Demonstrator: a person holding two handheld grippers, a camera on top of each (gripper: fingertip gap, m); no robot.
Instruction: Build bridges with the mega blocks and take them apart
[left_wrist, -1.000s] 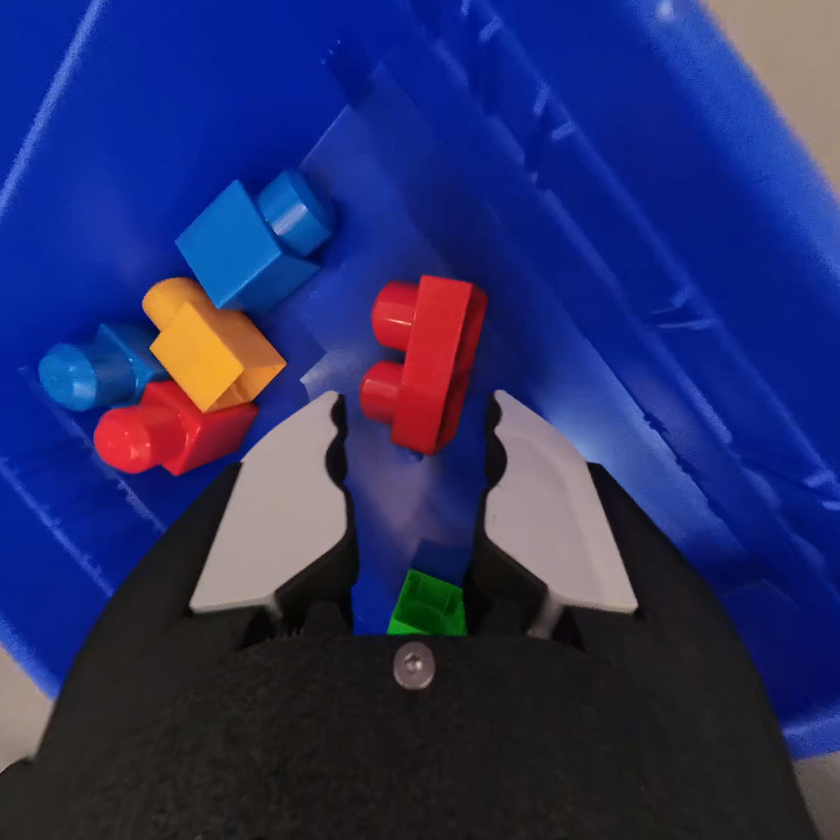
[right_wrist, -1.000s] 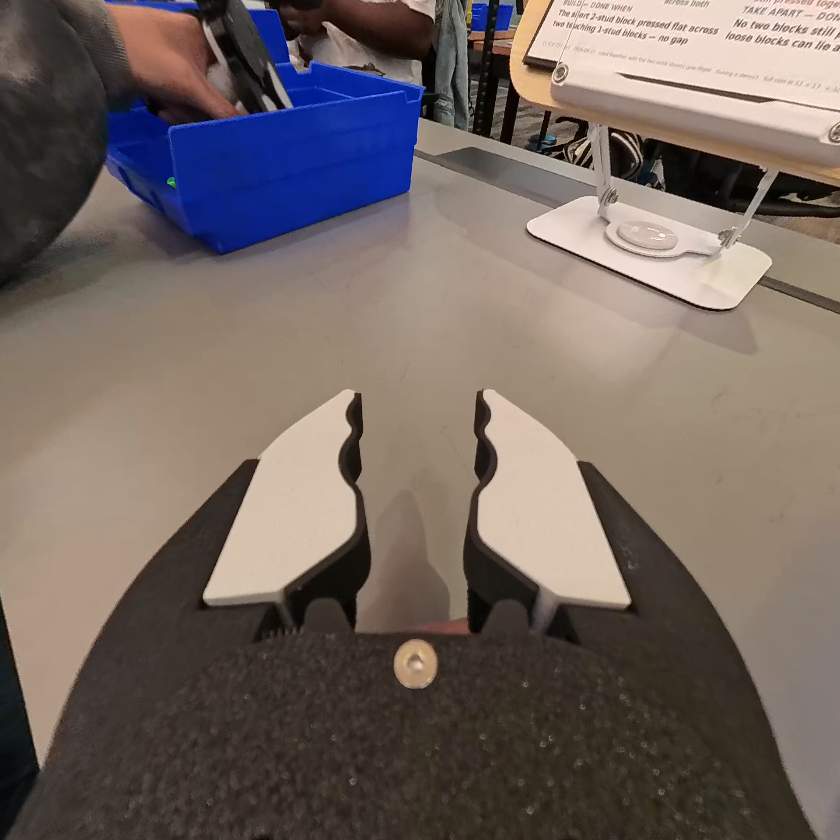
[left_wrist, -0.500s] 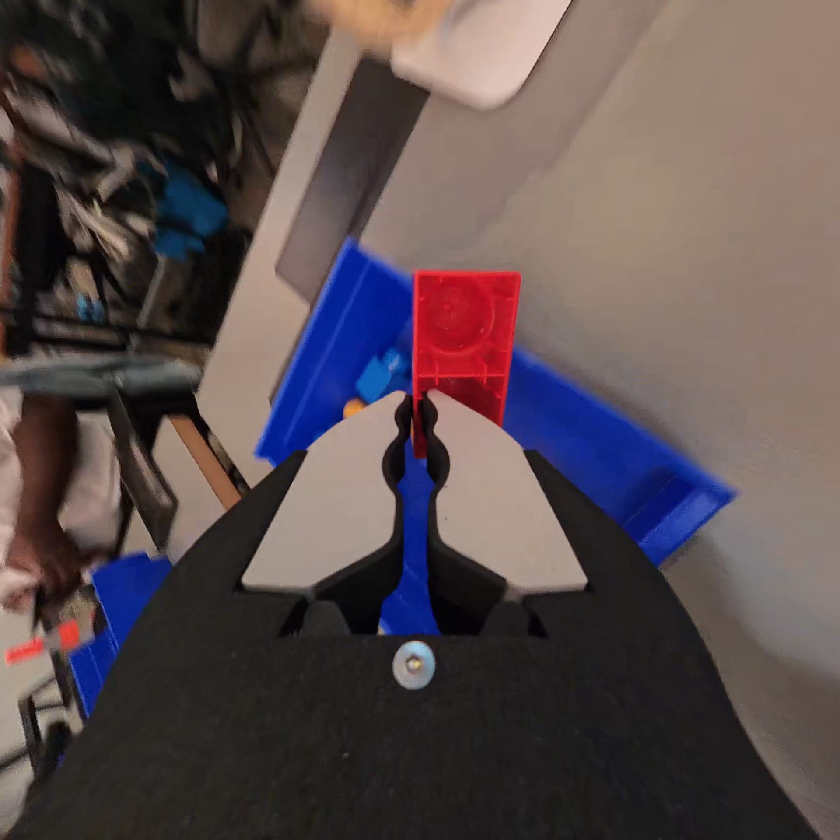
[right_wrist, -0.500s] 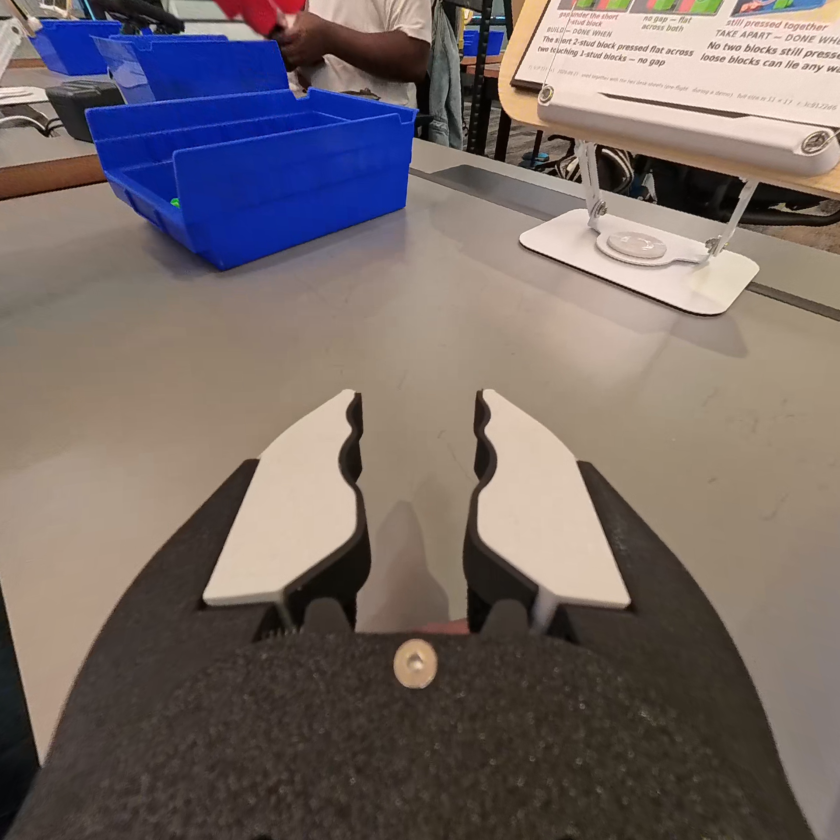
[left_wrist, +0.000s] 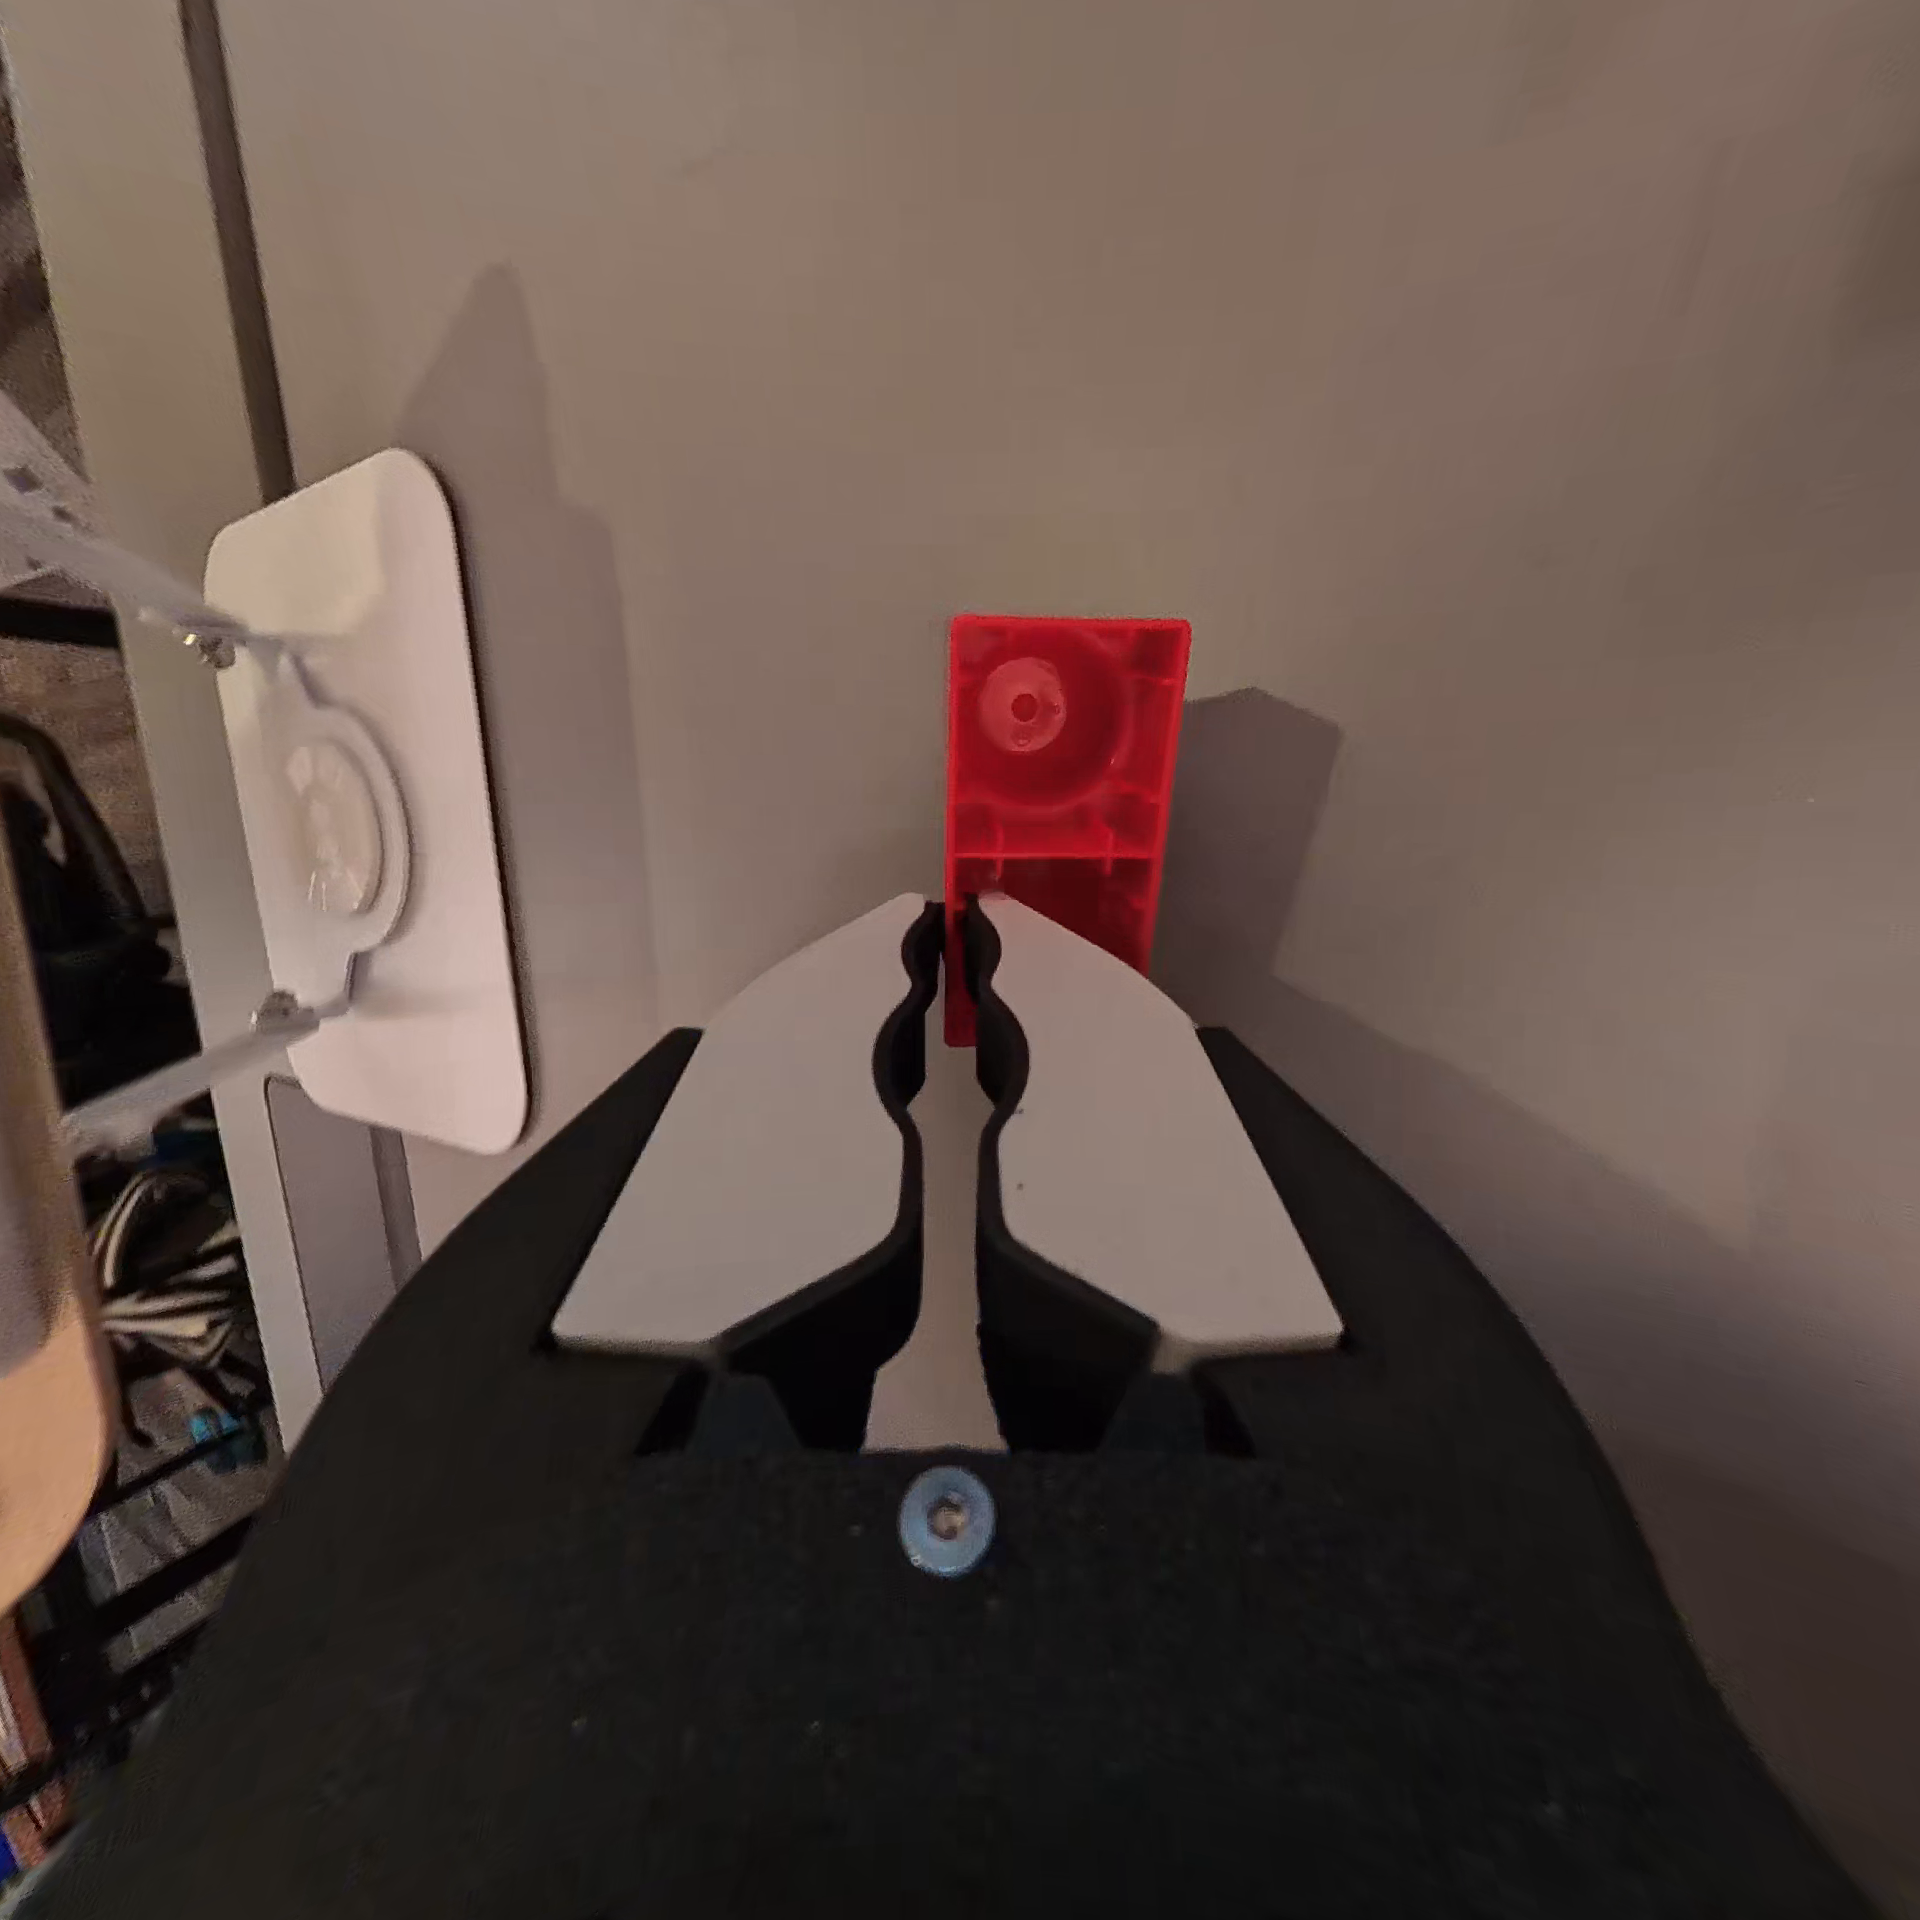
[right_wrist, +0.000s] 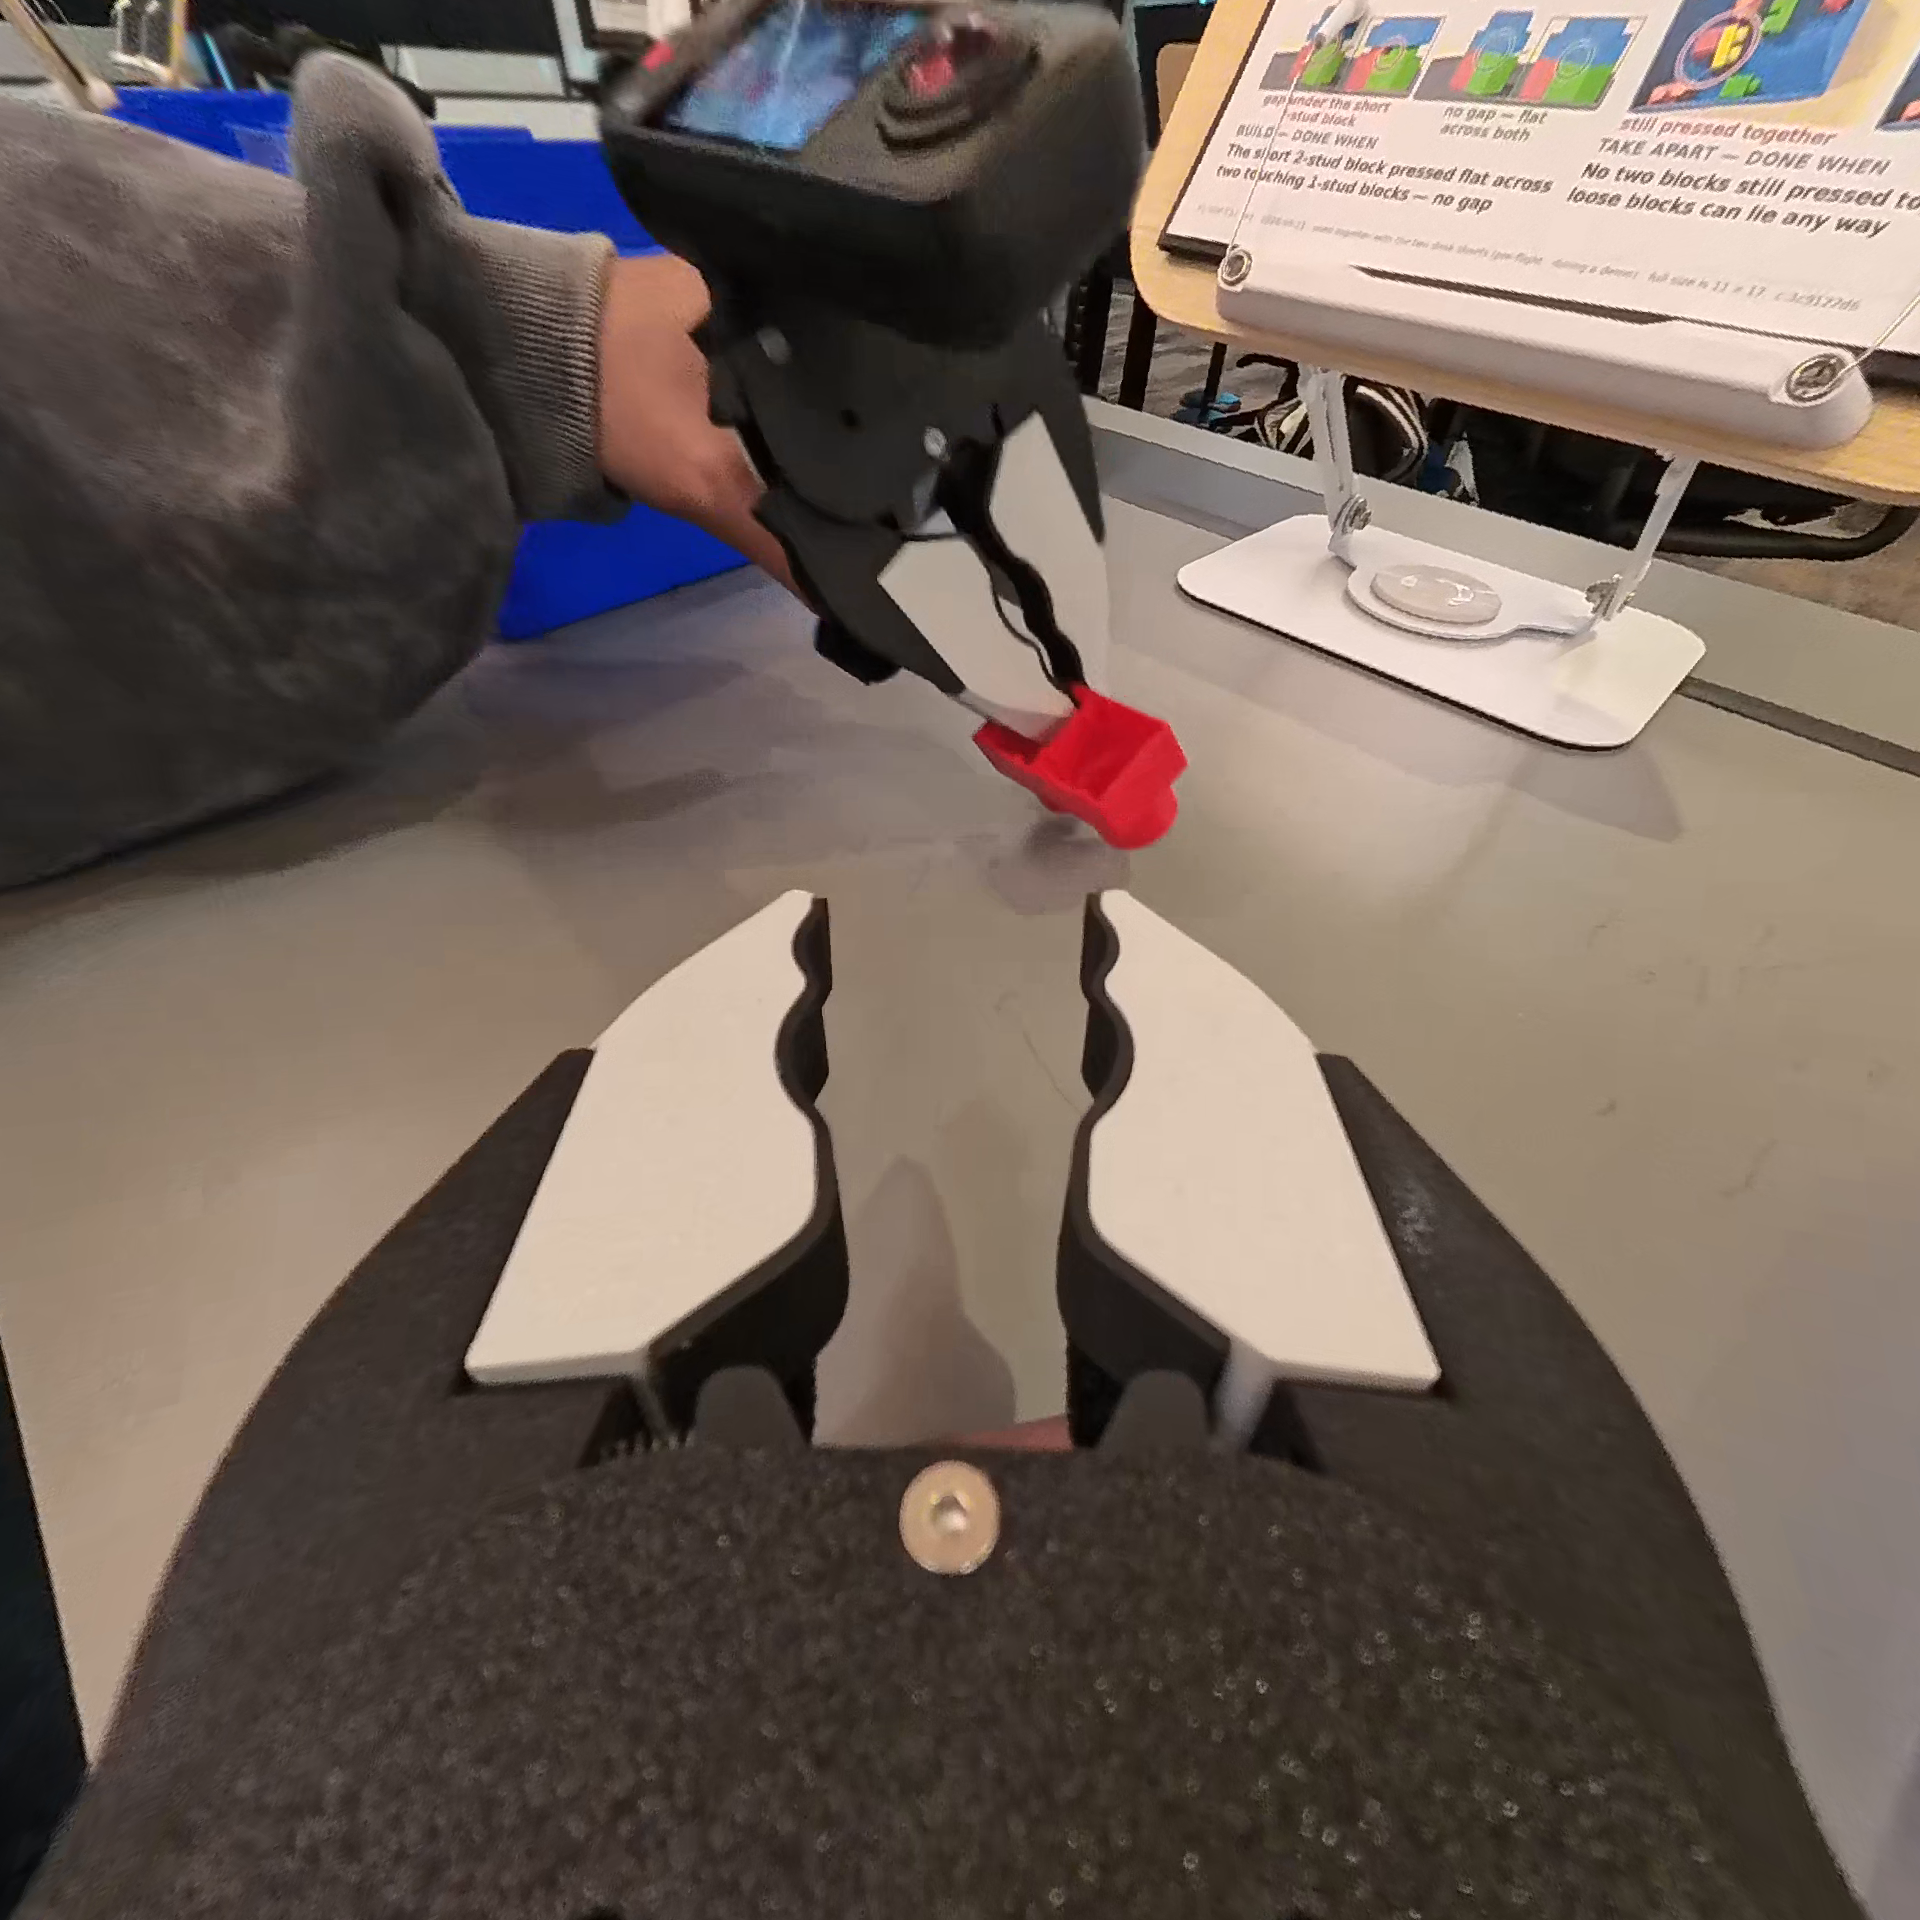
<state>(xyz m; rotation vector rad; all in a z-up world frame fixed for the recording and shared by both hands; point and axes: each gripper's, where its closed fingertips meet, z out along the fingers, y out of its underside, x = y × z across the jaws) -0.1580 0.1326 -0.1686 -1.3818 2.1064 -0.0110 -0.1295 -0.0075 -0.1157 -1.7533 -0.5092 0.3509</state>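
Observation:
My left gripper (left_wrist: 956, 906) is shut on the edge wall of a red two-stud block (left_wrist: 1065, 769), whose hollow underside faces the camera. In the right wrist view the same left gripper (right_wrist: 1023, 701) holds the red block (right_wrist: 1091, 774) just above the grey table (right_wrist: 1455, 935), studs pointing down. My right gripper (right_wrist: 956, 920) is open and empty, low over the table, a short way in front of the red block.
A blue bin (right_wrist: 582, 561) stands at the back left, mostly hidden by a grey sleeve (right_wrist: 239, 468). A white stand base (right_wrist: 1455, 623) (left_wrist: 374, 790) holding an instruction board (right_wrist: 1558, 156) stands at the back right. The gap from one gripper's tips to the other's is roughly 15 cm.
My left gripper closed on the red block in the bin, lifted it out and carried it over the table in front of my right gripper. My right gripper stayed still and open.

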